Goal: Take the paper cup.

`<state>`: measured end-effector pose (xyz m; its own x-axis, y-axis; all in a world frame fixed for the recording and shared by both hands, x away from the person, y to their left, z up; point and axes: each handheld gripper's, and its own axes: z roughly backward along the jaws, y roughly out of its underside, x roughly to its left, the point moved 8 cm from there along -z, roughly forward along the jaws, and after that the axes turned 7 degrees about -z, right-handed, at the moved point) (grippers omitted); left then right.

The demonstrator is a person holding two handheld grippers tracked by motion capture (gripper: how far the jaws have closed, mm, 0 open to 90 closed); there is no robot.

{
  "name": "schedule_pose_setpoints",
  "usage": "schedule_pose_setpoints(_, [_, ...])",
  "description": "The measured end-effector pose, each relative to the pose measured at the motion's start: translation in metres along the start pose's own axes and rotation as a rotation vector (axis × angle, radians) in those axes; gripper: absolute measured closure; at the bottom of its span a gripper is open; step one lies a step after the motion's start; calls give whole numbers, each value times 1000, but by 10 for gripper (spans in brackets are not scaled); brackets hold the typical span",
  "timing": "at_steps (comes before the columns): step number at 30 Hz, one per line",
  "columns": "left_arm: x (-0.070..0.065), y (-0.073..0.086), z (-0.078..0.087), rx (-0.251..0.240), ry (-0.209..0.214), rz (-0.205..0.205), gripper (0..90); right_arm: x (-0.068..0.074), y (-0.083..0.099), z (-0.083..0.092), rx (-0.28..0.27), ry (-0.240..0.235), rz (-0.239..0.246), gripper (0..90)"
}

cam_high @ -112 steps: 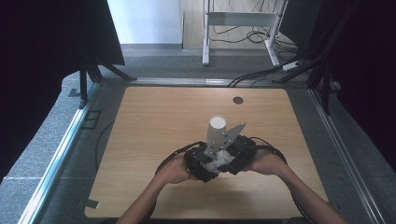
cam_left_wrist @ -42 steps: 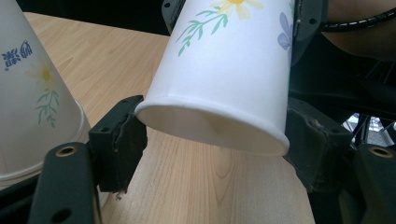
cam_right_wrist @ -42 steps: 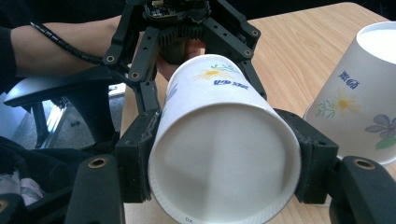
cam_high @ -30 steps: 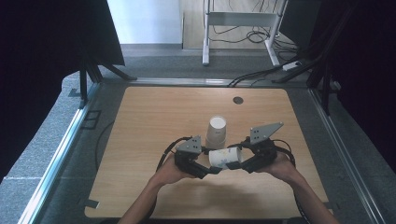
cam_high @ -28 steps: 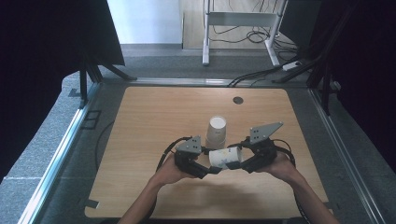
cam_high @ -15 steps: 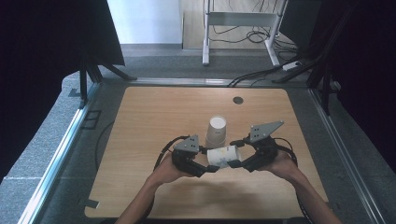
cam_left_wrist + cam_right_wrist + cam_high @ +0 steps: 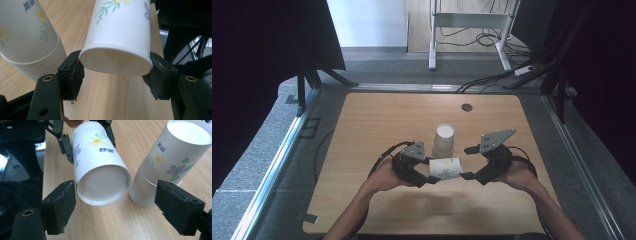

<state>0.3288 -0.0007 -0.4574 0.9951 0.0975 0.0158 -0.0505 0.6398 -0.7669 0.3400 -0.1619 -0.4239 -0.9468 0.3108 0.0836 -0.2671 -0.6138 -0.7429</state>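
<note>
High view: one pale wooden bench (image 7: 377, 130) with rounded corners. On it stands one upside-down stack of paper cups (image 7: 443, 140), white with flower prints, tapered. Just in front, one single paper cup (image 7: 445, 168) lies sideways in the air, its rim end pinched by the left gripper (image 7: 424, 176) jaws. The right gripper (image 7: 466, 162) jaws have just been opening and stand spread beside the cup's base, not pressing it.

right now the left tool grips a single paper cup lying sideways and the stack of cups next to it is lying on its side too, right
Not quite. The left tool does grip the single paper cup sideways, but the stack of cups stands on the table upside down, bases up, not on its side. The high view shows it, just behind the held cup.
</note>
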Motion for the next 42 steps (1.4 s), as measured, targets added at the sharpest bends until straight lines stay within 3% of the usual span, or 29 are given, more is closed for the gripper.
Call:
schedule_pose_setpoints(1, [1,-1,1,34,7,-5,356,1,1,-1,18,6,13,165])
schedule_pose_setpoints(3, [1,-1,1,38,7,0,356,1,1,-2,26,9,20,165])
schedule_pose_setpoints(11, [3,-7,3,148,33,-23,355,7,1,-12,107,26,87,160])
schedule_pose_setpoints(13, [3,-8,3,148,33,-15,355,7,1,-14,115,27,95,160])
schedule_pose_setpoints(18, [5,-12,2,206,43,-29,355,11,1,-22,162,28,138,160])
schedule_pose_setpoints(31, [5,-16,-2,288,64,-32,355,17,1,-35,231,38,194,187])
schedule_pose_setpoints(42, [5,-18,-5,339,89,-19,355,21,5,-43,292,39,240,284])
